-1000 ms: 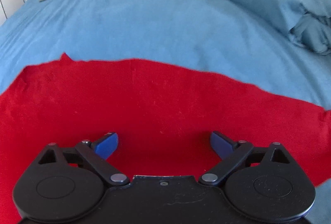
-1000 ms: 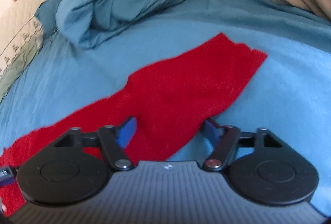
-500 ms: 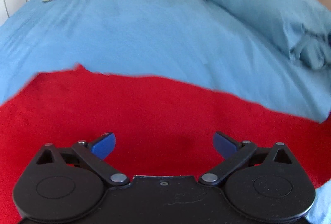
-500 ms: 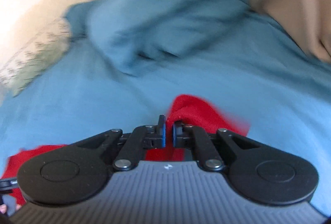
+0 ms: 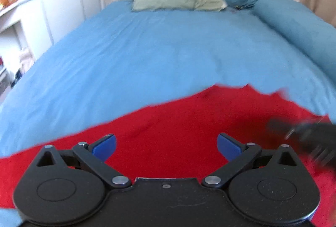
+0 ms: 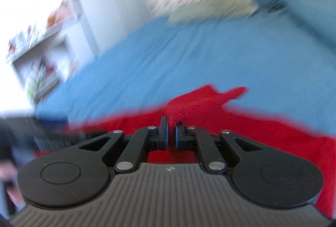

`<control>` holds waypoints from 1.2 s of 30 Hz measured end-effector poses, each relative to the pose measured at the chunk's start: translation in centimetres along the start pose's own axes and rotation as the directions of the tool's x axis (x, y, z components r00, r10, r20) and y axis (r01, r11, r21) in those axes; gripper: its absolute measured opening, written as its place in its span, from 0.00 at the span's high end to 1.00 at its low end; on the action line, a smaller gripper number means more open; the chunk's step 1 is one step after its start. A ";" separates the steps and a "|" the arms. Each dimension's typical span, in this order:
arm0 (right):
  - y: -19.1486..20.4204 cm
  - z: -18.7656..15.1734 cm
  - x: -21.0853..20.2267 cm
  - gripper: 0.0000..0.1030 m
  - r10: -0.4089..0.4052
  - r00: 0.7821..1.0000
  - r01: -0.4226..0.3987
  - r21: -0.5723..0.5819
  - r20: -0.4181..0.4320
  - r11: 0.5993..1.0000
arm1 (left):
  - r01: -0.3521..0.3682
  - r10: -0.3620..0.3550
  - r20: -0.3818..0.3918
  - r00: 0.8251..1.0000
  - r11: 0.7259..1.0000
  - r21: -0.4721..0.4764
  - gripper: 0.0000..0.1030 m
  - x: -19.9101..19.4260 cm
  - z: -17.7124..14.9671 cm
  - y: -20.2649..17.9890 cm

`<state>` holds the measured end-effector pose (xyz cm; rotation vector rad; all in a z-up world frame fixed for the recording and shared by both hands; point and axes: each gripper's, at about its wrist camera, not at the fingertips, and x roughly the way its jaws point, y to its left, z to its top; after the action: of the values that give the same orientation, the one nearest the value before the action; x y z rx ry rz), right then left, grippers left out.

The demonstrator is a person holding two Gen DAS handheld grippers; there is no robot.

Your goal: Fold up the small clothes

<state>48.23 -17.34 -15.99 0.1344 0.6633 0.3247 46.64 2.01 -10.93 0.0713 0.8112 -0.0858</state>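
The red cloth (image 5: 189,132) lies on the blue bed (image 5: 147,55), filling the 6 o'clock half of the left view. The left gripper (image 5: 166,146) hangs over it, spread wide and holding nothing. The right gripper (image 6: 171,132) is pinched nearly closed on a raised part of the cloth, which peaks at 12 o'clock from its tips. Judging by this, the first fold is only starting; the cloth is mostly flat, and every fold remains.
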 end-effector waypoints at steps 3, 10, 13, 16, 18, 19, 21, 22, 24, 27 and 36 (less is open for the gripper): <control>1.7 -3.2 2.6 0.79 -0.008 0.998 0.006 -0.033 -0.062 0.999 | 0.012 -0.013 -0.030 0.999 0.999 -0.040 0.00 0.8 -1.8 1.9; 1.9 -4.3 0.8 0.12 -0.043 0.998 0.036 -0.165 -0.036 0.986 | 0.092 -0.095 -0.047 0.994 0.994 -0.050 0.00 1.7 -2.3 1.6; 1.2 -5.1 -2.2 0.03 -0.075 0.997 0.073 -0.260 0.002 0.963 | 0.144 -0.145 -0.034 0.989 0.989 -0.019 0.00 1.1 -1.9 0.3; -0.3 -5.8 -4.7 0.03 -0.127 0.992 0.123 -0.288 0.006 0.950 | 0.200 -0.200 -0.011 0.980 0.979 0.034 0.00 0.7 -1.3 -2.2; -1.4 -6.3 -5.7 0.03 -0.161 0.987 0.156 -0.284 0.005 0.946 | 0.226 -0.227 0.000 0.974 0.970 0.088 0.00 0.7 -0.7 -4.6; -1.9 -6.5 -6.3 0.03 -0.178 0.984 0.173 -0.278 0.006 0.945 | 0.232 -0.233 -0.004 0.972 0.965 0.124 0.00 0.9 -0.4 -6.1; -3.1 -7.1 -7.6 0.03 -0.198 0.980 0.192 -0.263 0.003 0.946 | 0.221 -0.222 -0.020 0.975 0.957 0.187 0.05 2.0 0.1 -8.8; -3.5 -7.4 -8.2 0.03 -0.200 0.980 0.194 -0.256 0.005 0.947 | 0.222 -0.219 -0.035 0.975 0.953 0.208 0.17 2.8 0.1 -9.9; -4.0 -7.9 -9.3 0.03 -0.202 0.979 0.197 -0.245 0.006 0.949 | 0.214 -0.201 -0.078 0.977 0.949 0.231 0.32 4.5 0.0 -11.3; -4.8 -8.7 -10.9 0.03 -0.197 0.980 0.195 -0.220 0.010 0.956 | 0.187 -0.166 -0.110 0.980 0.959 0.215 0.72 6.8 -0.5 -11.5; -6.3 -9.7 -12.3 0.03 -0.199 0.980 0.200 -0.120 0.024 0.972 | 0.181 -0.183 -0.020 0.983 0.979 -0.089 0.92 3.5 -3.6 -4.6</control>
<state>34.69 -27.18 -17.84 -0.0473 0.6381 0.1695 45.97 -2.39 -16.13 -0.0848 0.8479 -0.2227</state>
